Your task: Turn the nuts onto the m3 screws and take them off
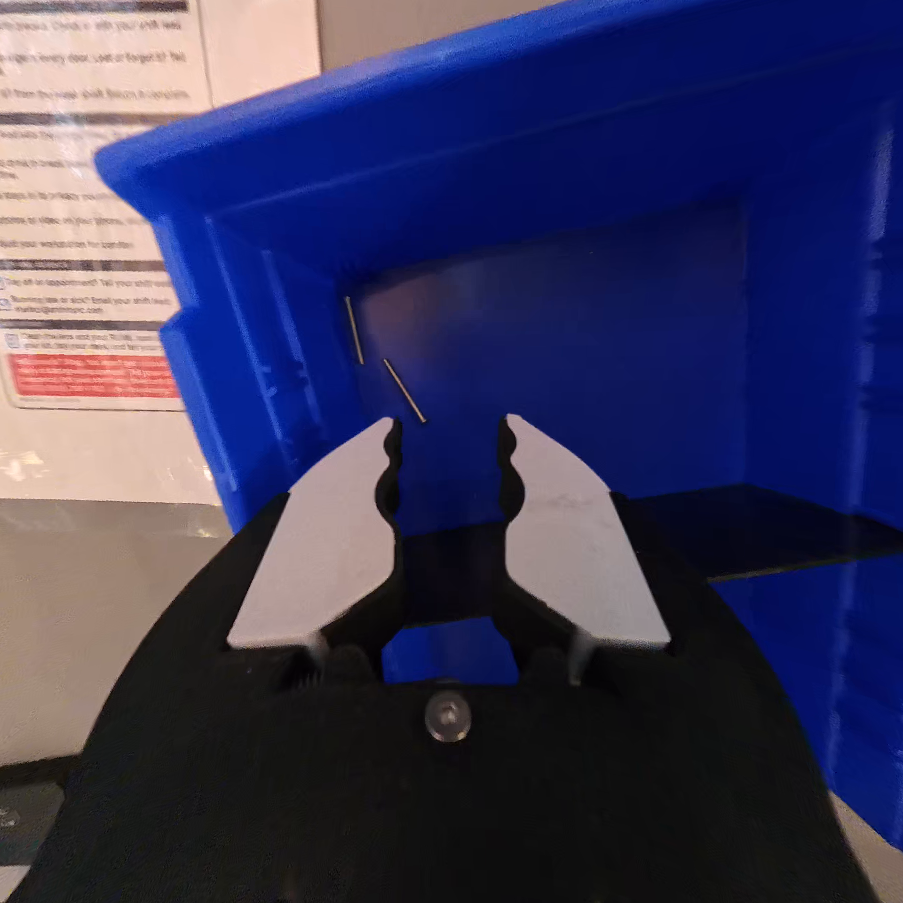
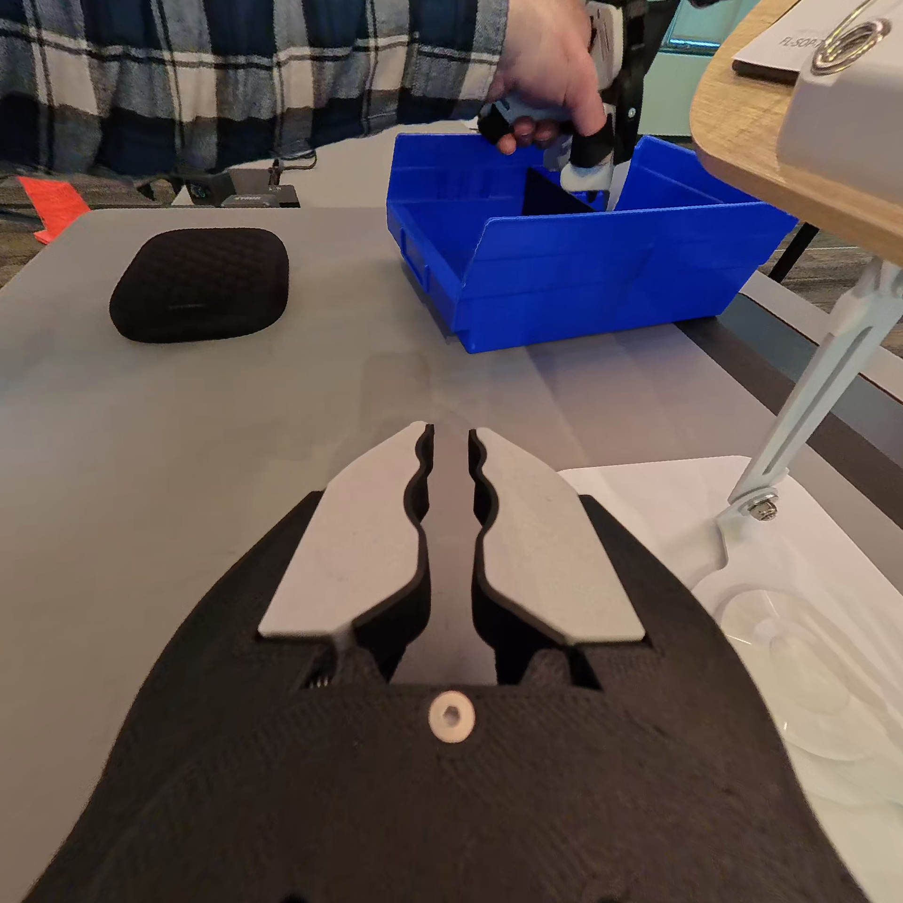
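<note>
Blue bin [image 1: 488, 161] walls surround open left tongs [image 1: 449, 422]

Grey table [image 2: 244, 415]; wooden shelf [image 2: 733, 122] on white bracket [image 2: 821, 391]; patterned carpet [image 2: 14, 254].

The left gripper [image 1: 449, 420] points forward, its fingers spread apart with nothing between the pads. A hand [image 2: 547, 73] grips its handle from above. The right gripper [image 2: 450, 429] hovers low, fingers narrowly parted, grasp bare.
</note>
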Action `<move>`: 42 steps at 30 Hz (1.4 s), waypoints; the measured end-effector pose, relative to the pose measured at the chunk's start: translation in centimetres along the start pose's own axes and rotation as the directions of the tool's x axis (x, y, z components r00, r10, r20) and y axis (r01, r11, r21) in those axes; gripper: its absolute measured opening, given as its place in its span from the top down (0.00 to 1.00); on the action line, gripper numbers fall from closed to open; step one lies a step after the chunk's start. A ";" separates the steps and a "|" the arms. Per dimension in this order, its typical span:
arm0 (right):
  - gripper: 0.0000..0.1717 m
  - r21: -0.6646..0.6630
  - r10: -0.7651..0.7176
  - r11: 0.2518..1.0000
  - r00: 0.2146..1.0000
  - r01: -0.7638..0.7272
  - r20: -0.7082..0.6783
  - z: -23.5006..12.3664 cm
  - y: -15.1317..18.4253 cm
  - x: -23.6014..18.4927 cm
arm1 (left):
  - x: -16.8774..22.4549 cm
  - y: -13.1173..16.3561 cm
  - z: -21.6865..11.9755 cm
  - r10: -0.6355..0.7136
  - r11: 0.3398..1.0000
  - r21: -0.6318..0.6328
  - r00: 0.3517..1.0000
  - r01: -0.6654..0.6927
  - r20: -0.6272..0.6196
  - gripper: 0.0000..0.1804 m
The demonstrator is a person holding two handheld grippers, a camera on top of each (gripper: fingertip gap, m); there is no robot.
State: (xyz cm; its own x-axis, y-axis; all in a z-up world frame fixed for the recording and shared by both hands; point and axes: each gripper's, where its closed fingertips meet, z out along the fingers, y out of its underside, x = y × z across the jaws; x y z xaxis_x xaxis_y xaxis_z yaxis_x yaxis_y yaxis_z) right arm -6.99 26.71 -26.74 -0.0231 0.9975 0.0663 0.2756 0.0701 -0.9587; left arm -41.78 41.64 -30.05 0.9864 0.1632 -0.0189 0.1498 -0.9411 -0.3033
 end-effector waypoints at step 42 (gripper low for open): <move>0.92 -0.019 -0.025 0.999 1.000 0.026 0.017 0.2 0.2 -0.5 | -3.3 -1.5 4.9 -0.013 0.985 -0.172 0.994 0.032 0.108 0.79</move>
State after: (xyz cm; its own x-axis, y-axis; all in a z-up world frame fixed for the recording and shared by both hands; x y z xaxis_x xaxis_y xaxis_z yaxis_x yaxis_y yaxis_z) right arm -7.13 26.23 -27.05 -0.0466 0.9952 0.0858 0.2928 0.0958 -0.9514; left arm -45.64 43.98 -34.16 0.9713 0.2068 -0.1174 0.1907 -0.9723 -0.1352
